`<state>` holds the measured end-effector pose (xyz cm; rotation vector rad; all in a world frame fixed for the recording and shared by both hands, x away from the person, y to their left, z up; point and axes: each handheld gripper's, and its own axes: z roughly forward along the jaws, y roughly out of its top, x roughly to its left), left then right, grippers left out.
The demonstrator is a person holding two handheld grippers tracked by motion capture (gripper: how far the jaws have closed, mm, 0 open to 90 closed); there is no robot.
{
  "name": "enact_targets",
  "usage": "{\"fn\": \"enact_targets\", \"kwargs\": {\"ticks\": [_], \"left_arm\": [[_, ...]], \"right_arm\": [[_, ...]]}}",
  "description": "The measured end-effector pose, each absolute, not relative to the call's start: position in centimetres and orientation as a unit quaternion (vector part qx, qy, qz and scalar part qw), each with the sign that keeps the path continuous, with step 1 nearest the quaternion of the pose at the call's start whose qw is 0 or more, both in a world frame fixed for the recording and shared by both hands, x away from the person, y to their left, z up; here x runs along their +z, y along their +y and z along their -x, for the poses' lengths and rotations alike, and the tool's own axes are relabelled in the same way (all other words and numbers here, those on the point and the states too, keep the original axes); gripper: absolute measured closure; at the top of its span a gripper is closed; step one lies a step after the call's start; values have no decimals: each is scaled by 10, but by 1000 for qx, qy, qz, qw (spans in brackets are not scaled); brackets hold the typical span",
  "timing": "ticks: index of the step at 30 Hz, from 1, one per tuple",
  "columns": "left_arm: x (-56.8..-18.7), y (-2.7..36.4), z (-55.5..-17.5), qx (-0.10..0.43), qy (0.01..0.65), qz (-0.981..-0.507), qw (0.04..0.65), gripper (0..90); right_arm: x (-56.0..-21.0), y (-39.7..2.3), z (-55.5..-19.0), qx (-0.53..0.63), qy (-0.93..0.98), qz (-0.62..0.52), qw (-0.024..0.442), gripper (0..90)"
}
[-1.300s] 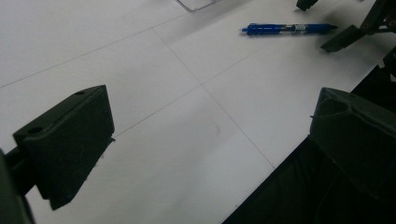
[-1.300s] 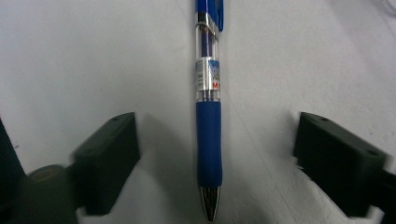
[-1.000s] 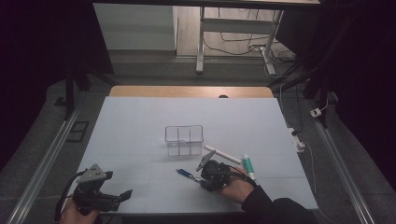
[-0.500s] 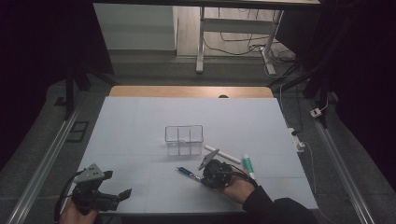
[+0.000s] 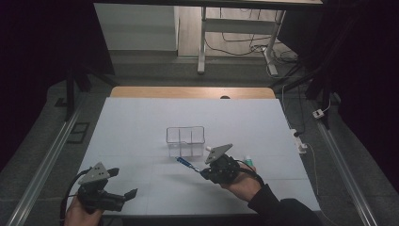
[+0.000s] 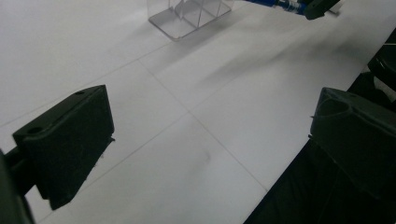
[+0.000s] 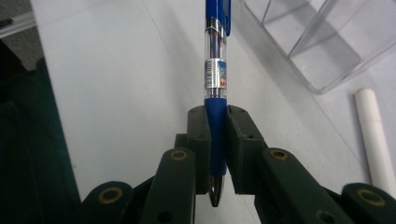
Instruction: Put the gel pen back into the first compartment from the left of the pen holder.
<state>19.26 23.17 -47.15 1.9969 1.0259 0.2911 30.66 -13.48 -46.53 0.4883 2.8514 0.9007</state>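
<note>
A blue pen (image 7: 215, 74) with a clear barrel is clamped by its grip end between the pads of my right gripper (image 7: 217, 116). The jaws have just been closing, and the pen is between them. In the high view my right gripper (image 5: 202, 170) holds the pen (image 5: 184, 163) just above the white table, pointing left and away, in front of a clear divided box (image 5: 186, 140). My left gripper (image 5: 123, 182) rests open at the near left edge with nothing between its jaws. The left gripper view has its open jaws (image 6: 210, 140) over bare table, with the box (image 6: 187, 16) and pen (image 6: 275, 3) far off.
A white marker (image 7: 373, 135) lies to the right of the box (image 7: 322, 42). A green-capped tube (image 5: 248, 161) lies behind my right hand. The white table sheet (image 5: 141, 122) ends in a wooden strip at the far edge, and rails run along both sides.
My right gripper has risen a little with the blue pen, lifting it off the table in front of the box. The left gripper has stayed where it was.
</note>
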Motion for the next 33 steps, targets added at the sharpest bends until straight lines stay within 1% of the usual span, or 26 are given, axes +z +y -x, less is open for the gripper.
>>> {"fn": "enact_targets", "kwargs": {"ticks": [8, 14, 18, 25, 33], "left_arm": [[-470, 226, -199, 126, 385, -799, 445, 1], [-464, 223, -202, 155, 378, -792, 453, 0], [-459, 212, -206, 171, 357, -809, 434, 0], [-453, 187, -210, 219, 310, -845, 376, 0], [-449, 169, -213, 259, 271, -862, 341, 0]], "right_arm": [[-452, -132, -308, 319, 934, -151, 52, 804], [-445, -130, -310, 323, 934, -146, 42, 803], [-443, -128, -311, 321, 935, -146, 36, 803], [-440, -123, -312, 320, 936, -144, 29, 803], [-435, -117, -313, 313, 940, -133, 22, 803]]}}
